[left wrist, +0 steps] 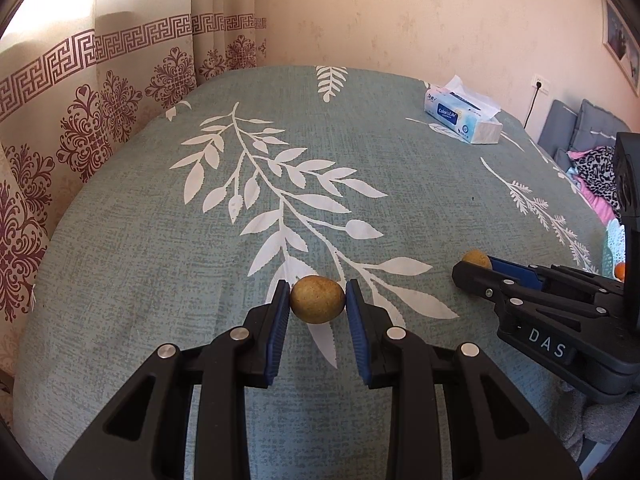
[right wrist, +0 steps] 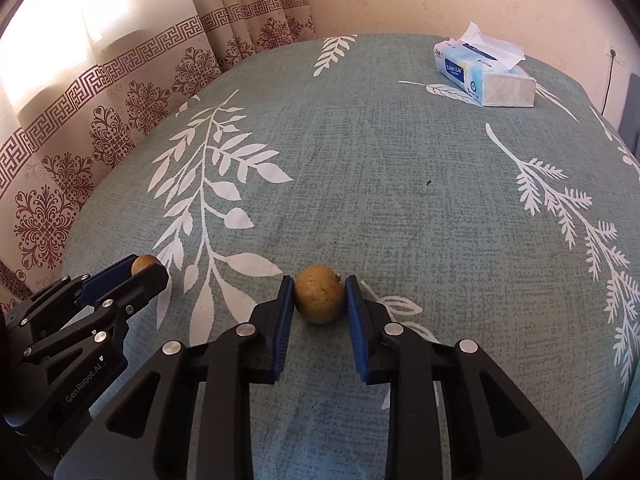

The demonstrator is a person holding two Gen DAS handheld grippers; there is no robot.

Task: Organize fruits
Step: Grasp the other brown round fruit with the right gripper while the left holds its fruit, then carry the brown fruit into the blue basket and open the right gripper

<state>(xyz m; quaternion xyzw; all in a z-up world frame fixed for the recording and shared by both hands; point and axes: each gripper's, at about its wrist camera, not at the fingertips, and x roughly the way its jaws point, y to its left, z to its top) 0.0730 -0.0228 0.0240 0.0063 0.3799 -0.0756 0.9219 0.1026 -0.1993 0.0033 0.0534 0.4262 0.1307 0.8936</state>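
An orange fruit [left wrist: 620, 270] hides behind the right tool [left wrist: 474, 268].

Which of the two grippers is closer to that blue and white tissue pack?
Right. The right gripper sits on the side of the blue and white tissue pack; the left gripper sits farther, beside it.

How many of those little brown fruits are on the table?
2. One brown fruit sits clamped in the left tool; the other brown fruit is clamped in the right tool. More could lie outside the views.
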